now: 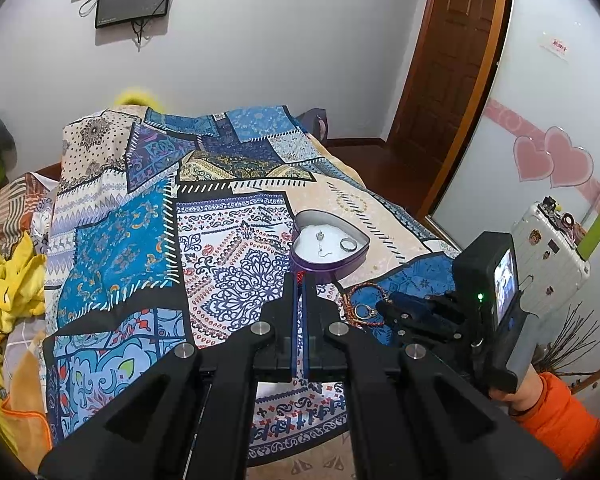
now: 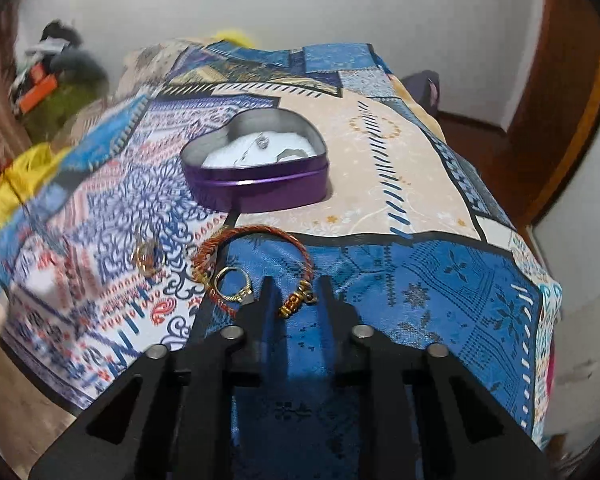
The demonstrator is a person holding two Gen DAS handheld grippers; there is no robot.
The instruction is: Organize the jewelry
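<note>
A purple heart-shaped tin stands on the patterned cloth, holding a silver ring and a small pendant on white padding. An orange and gold bracelet lies in front of the tin, with a gold ring inside its loop. Another gold ring lies to the left. My right gripper is open, its fingertips either side of the bracelet's clasp end. My left gripper is shut and empty, just before the tin.
The cloth-covered table drops off at its right edge. A white suitcase stands to the right. Yellow fabric lies to the left. A brown door is behind.
</note>
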